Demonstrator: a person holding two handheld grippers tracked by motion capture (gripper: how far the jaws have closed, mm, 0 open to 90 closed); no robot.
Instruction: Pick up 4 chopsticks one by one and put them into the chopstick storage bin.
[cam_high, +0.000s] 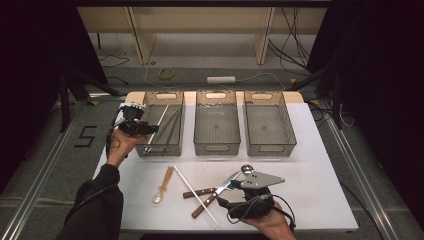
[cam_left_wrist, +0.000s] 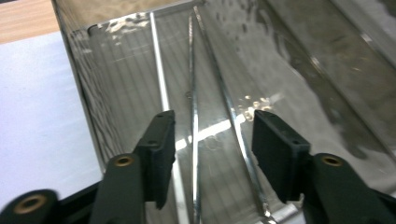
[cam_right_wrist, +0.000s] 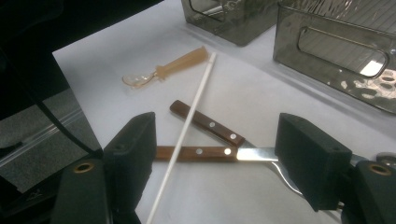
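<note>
My left gripper (cam_high: 151, 129) hangs over the left edge of the left bin (cam_high: 165, 95). In the left gripper view it (cam_left_wrist: 212, 135) stands open above the bin floor, where a white chopstick (cam_left_wrist: 159, 70) and two thin metal rods (cam_left_wrist: 192, 70) lie lengthwise; one rod runs under the gap, untouched. My right gripper (cam_high: 226, 201) is at the table's near edge. In the right gripper view it (cam_right_wrist: 215, 154) is open over two crossed wooden-handled utensils (cam_right_wrist: 205, 123) and a loose white chopstick (cam_right_wrist: 196, 100).
A middle bin (cam_high: 216, 95) and a right bin (cam_high: 265, 95) stand beside the left one at the back of the white table. An amber plastic spoon (cam_high: 164, 186) lies left of the loose chopstick (cam_high: 196, 196). A metal spoon head (cam_high: 246, 169) shows behind the right gripper.
</note>
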